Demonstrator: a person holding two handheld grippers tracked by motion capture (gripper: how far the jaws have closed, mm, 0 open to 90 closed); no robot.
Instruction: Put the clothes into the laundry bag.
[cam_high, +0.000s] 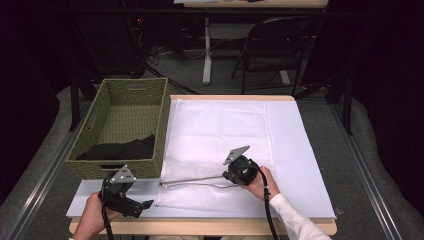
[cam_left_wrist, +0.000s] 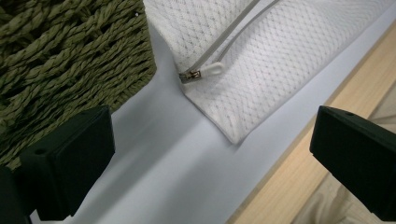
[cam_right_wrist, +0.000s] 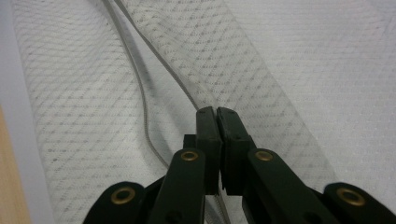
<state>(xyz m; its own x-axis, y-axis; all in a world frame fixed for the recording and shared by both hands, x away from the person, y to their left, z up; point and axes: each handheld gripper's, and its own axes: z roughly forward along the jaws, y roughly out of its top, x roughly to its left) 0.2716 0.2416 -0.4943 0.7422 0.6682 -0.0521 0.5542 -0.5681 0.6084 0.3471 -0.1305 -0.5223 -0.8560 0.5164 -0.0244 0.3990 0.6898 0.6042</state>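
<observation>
A white mesh bag (cam_high: 215, 135) lies flat on a pale mat (cam_high: 300, 150). Its grey zipper (cam_high: 192, 180) runs along the near side, and the zipper pull (cam_left_wrist: 205, 71) sits at the bag's near left corner. My right gripper (cam_high: 226, 176) is shut on the bag's zipper edge, the jaws pressed together on the mesh (cam_right_wrist: 217, 112). My left gripper (cam_high: 141, 206) is held at the front left beside the basket. Its jaws stand wide open (cam_left_wrist: 211, 114) with nothing between them, aimed at the bag's corner (cam_left_wrist: 261, 60).
A green woven basket (cam_high: 161, 125) stands at the left of the mat, its wall close to the left gripper (cam_left_wrist: 70, 51), with black cloth (cam_high: 120, 149) inside. The table's wooden front edge (cam_high: 200, 226) runs below the mat. A folding chair (cam_high: 280, 45) stands beyond the table.
</observation>
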